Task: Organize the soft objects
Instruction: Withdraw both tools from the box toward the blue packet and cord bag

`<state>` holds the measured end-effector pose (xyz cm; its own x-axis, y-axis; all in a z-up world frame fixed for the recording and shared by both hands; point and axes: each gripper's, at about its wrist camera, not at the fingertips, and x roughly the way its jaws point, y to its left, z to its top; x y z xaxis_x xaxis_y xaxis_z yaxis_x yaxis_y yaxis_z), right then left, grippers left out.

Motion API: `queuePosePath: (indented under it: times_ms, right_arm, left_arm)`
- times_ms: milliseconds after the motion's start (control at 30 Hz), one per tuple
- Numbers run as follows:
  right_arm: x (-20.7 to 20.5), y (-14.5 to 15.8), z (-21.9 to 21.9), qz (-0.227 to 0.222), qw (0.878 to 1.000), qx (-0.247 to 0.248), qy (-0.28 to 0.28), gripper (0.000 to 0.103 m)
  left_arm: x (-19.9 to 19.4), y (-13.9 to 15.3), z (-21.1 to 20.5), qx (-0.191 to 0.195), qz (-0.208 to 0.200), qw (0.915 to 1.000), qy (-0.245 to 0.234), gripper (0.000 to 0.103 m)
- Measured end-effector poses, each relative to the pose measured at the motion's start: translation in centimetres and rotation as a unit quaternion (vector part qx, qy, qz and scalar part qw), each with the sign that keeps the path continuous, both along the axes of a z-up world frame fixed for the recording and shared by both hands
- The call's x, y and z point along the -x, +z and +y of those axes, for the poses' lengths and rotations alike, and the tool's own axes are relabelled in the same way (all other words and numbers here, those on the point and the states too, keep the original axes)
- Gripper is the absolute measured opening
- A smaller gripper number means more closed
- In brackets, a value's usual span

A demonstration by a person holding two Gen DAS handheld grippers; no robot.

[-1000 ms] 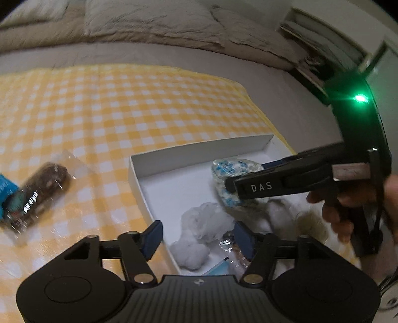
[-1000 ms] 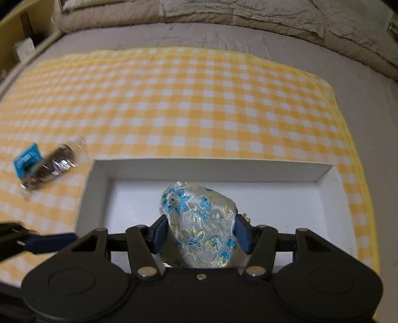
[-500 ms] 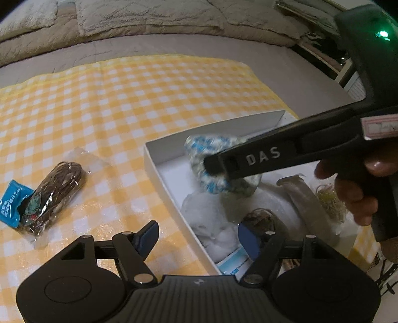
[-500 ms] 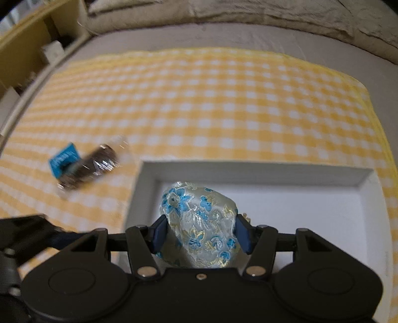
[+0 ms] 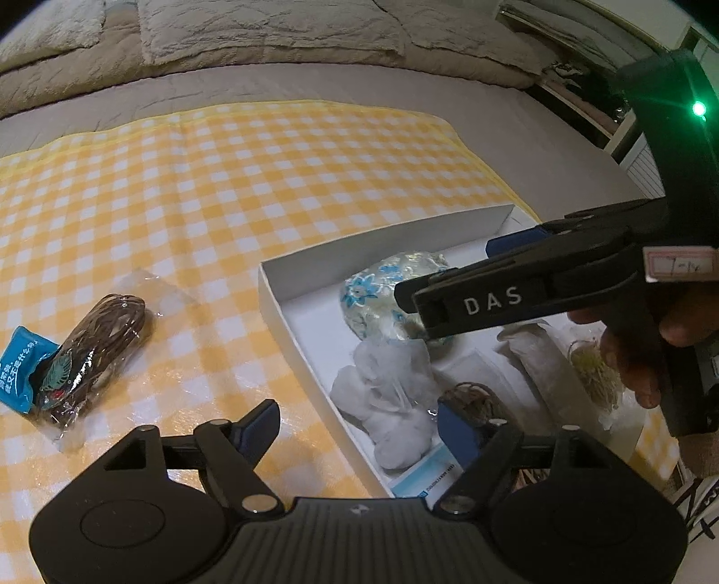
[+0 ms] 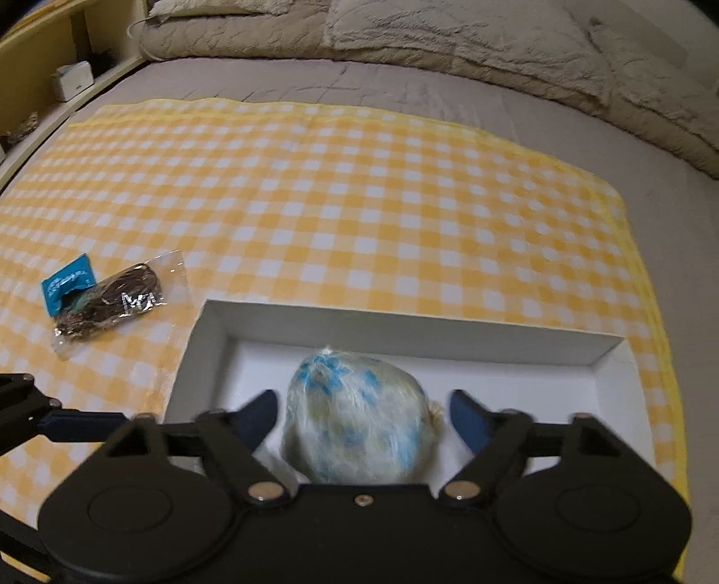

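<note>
A white box (image 5: 287,314) lies on the yellow checked cloth (image 5: 224,179). The blue-flowered pouch (image 6: 355,431) sits in it, blurred, between the opening jaws of my right gripper (image 6: 364,404); the pads stand clear of it. From the left wrist view, the same pouch (image 5: 377,296) rests under my right gripper (image 5: 449,269). My left gripper (image 5: 357,420) hovers over the box's left wall, its jaws opening with nothing gripped. A bagged brown cord (image 5: 94,355) and a blue packet (image 5: 20,373) lie left of the box.
The box also holds a white fluffy bag (image 5: 391,382), a twine bundle (image 5: 472,400), a beige pouch (image 5: 534,355) and a pale stringy bundle (image 5: 593,368). A hand (image 5: 638,359) grips the right tool. Grey sheet and pillows (image 6: 449,40) lie beyond; a shelf (image 6: 49,76) stands far left.
My right jaws spread and let go of the flowered pouch, which now rests lower in the box. My left jaws widened. The box sits a little further right in the left wrist view.
</note>
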<state>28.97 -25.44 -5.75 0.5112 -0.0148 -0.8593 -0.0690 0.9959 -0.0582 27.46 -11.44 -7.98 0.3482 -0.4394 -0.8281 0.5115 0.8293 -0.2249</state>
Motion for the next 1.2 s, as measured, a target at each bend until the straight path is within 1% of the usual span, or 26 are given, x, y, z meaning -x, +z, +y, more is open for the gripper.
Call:
queuePosePath:
  times_ms: [133,333,667,767,967,1067,1200]
  right_arm:
    - [0.7,0.6,-0.6,0.007,1.0,-0.016,-0.014,0.087]
    - [2.4,2.0,-1.4,-0.009,0.999,-0.022,-0.026,0.087]
    - [5.9,5.2,-2.3,-0.056,0.997,-0.035,-0.039,0.087]
    - [7.1,5.9,-2.6,-0.068,0.996,-0.04,-0.047,0.087]
    - [9.3,6.8,-2.7,-0.087,0.994,-0.034,-0.05,0.087]
    - [10.2,6.9,-2.7,-0.093,0.994,-0.035,-0.048,0.087]
    - [11.4,7.0,-2.5,-0.098,0.994,-0.033,-0.046,0.089]
  left_arm:
    - [0.3,0.2,-0.1,-0.001,-0.004,1.0,-0.003,0.079]
    - [1.0,1.1,0.2,0.004,-0.017,0.9999,-0.001,0.082]
    - [2.2,3.5,1.3,0.021,-0.044,0.9987,0.015,0.083]
    - [2.6,4.1,1.6,0.025,-0.052,0.9982,0.019,0.084]
    - [3.3,5.3,2.4,0.033,-0.066,0.9968,0.029,0.084]
    - [3.5,5.7,3.0,0.036,-0.072,0.9961,0.036,0.088]
    - [3.7,6.0,3.7,0.038,-0.082,0.9948,0.047,0.096]
